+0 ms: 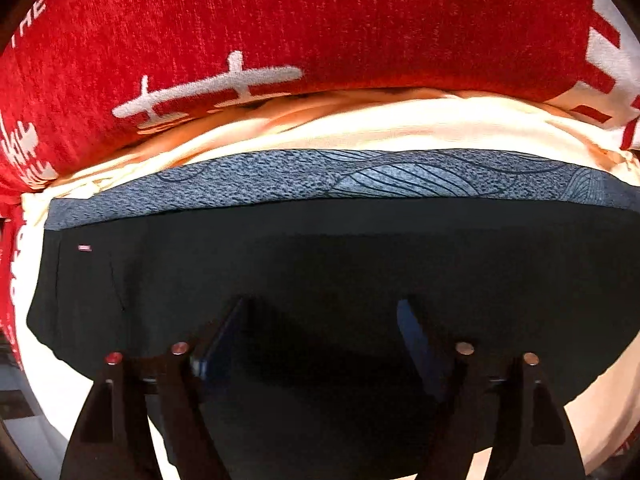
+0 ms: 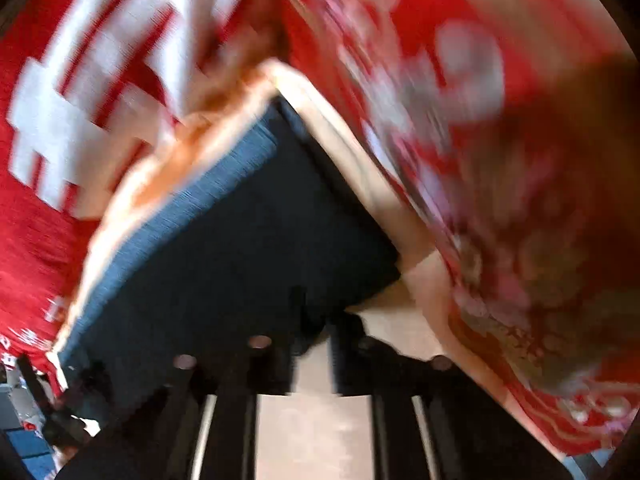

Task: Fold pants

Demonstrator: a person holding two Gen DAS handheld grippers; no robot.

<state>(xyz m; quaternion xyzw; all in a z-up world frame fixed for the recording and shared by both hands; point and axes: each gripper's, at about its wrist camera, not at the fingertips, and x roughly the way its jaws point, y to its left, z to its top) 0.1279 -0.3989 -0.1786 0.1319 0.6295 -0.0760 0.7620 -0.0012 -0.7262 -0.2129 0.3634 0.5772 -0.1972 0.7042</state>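
Black pants (image 1: 320,248) with a blue-grey patterned waistband (image 1: 320,180) lie flat on a cream cloth (image 1: 400,124). My left gripper (image 1: 322,316) points down over the dark fabric. Its two fingers stand wide apart and hold nothing. In the blurred right wrist view the pants (image 2: 240,240) show as a dark slab with the blue waistband (image 2: 180,208) along the left edge. My right gripper (image 2: 320,328) is at their near corner. Its fingers are close together, with a narrow gap that shows cream cloth (image 2: 316,432). Blur hides whether the corner touches the pads.
A red blanket (image 1: 280,20) with white prints lies beyond the cream cloth, also as the red blanket (image 2: 40,220) on the left. A red flowered fabric (image 2: 460,120) runs along the right side. Clutter shows past the edge at lower left (image 2: 24,432).
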